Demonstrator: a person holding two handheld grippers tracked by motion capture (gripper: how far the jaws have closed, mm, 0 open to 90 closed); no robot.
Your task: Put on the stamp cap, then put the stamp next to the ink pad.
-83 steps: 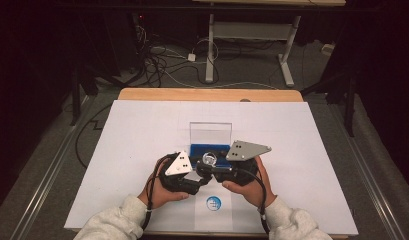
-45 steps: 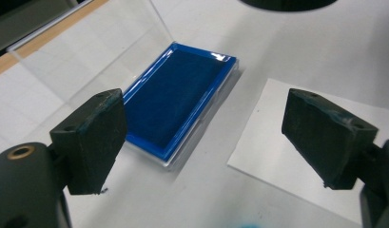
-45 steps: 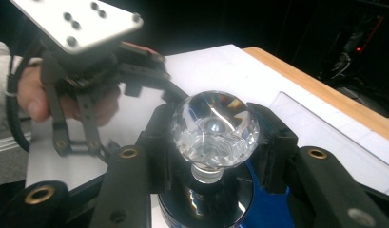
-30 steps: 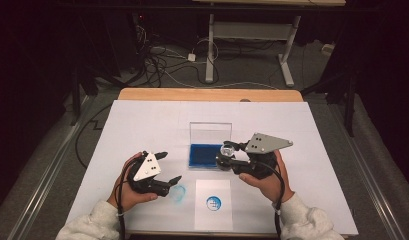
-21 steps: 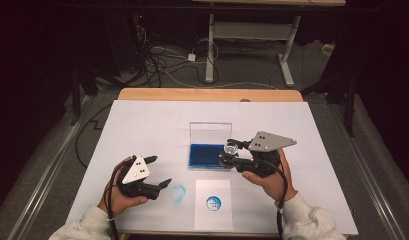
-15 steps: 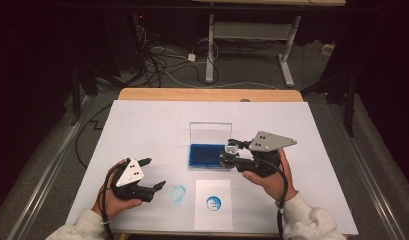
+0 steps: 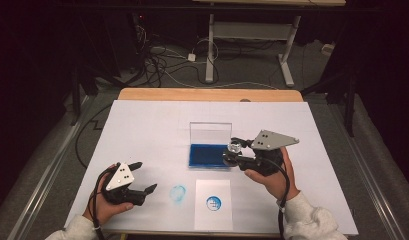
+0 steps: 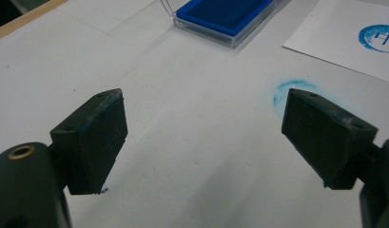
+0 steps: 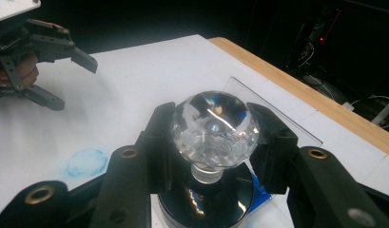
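A stamp with a faceted crystal knob (image 9: 213, 126) and a black round base (image 9: 206, 202) sits between the jaws of my right gripper (image 9: 212, 137), which is shut on the knob. From above, that gripper (image 7: 233, 154) holds the stamp (image 7: 235, 146) over the right end of the blue ink pad (image 7: 207, 155). My left gripper (image 7: 146, 176) rests at the near left, open with nothing between its pads (image 8: 94, 137). Its jaws (image 9: 74, 80) also appear far off in the right gripper view. A round blue smudge (image 7: 178, 194) (image 8: 289, 90) marks the white sheet just right of the left gripper.
The ink pad's clear lid (image 7: 210, 132) stands upright behind it. A white card (image 7: 213, 202) with a blue round print lies near the front edge. The white sheet (image 7: 142, 125) covers a wooden table (image 7: 207, 94); cables and a desk frame are on the floor beyond.
My left gripper has left the stamp and moved to the near left of the table, open. The right gripper keeps the stamp over the ink pad, almost still.
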